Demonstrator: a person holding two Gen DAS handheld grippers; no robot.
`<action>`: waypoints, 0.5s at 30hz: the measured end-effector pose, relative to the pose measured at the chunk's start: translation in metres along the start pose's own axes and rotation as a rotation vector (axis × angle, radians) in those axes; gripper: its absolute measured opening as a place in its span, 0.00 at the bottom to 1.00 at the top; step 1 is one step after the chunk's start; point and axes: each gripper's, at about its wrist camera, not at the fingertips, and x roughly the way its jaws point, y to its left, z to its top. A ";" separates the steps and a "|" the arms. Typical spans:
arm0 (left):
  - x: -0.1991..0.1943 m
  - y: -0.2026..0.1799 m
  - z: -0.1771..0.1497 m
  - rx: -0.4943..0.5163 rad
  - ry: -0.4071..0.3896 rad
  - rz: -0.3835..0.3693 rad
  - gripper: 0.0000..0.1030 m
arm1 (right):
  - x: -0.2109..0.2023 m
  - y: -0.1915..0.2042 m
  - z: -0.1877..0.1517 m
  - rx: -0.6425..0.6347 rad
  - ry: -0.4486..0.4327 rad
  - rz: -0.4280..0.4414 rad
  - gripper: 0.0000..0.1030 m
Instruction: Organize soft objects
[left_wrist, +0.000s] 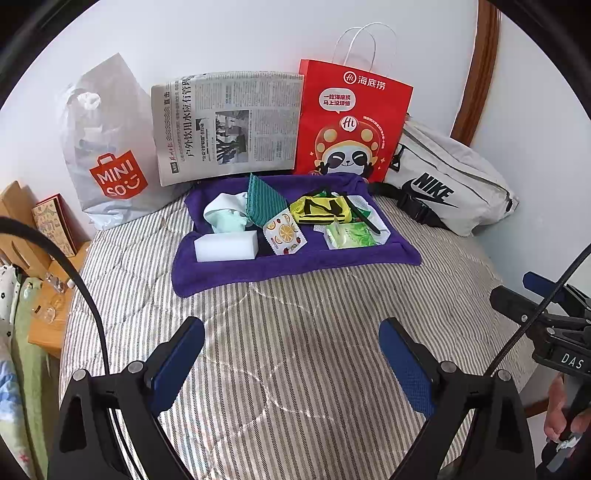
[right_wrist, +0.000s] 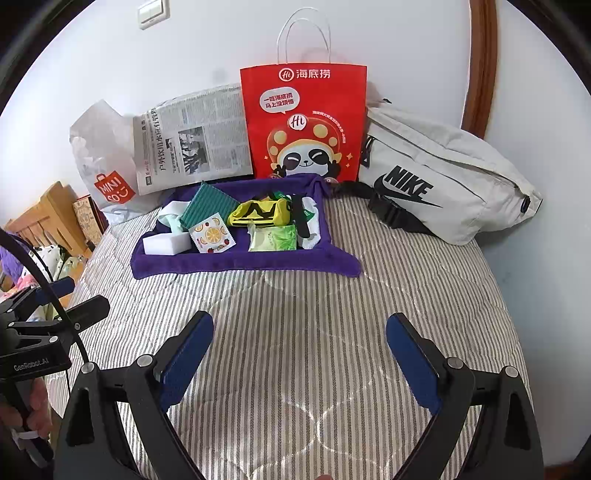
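Both your grippers hang over the striped bedcover (left_wrist: 295, 332), near side, holding nothing. Your left gripper (left_wrist: 291, 354) has its fingers spread wide, bare cover between the blue pads; right gripper (right_wrist: 299, 354) same, wide apart and empty.

The soft stuff sits on the purple towel (left_wrist: 221, 277), far middle of the bed, well apart from both grippers. On it, left to right: white sponge (left_wrist: 226, 246) at the near-left edge, pale mint cloth (left_wrist: 225, 214) just behind it, green ribbed cloth (left_wrist: 264, 203) propped tilted, fruit-print packet (left_wrist: 284, 232) leaning at centre, yellow-black pouch (left_wrist: 321, 208) further back, green tissue pack (left_wrist: 349, 236) near-right, w/ a white wrapper under it.

Along the far wall: Miniso bag (left_wrist: 110, 155) at left, newspaper (left_wrist: 229, 125), red paper bag (left_wrist: 351, 118) upright, grey Nike bag (left_wrist: 450, 184) at right.
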 end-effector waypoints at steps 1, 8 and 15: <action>0.000 0.000 0.000 0.000 0.002 -0.002 0.93 | 0.000 0.000 0.000 0.000 0.003 0.000 0.91; 0.000 0.001 0.000 -0.003 0.004 -0.001 0.93 | 0.004 -0.002 -0.002 0.011 0.014 0.003 0.91; 0.002 0.002 -0.002 -0.009 0.009 0.000 0.93 | 0.005 -0.004 -0.003 0.013 0.018 0.003 0.91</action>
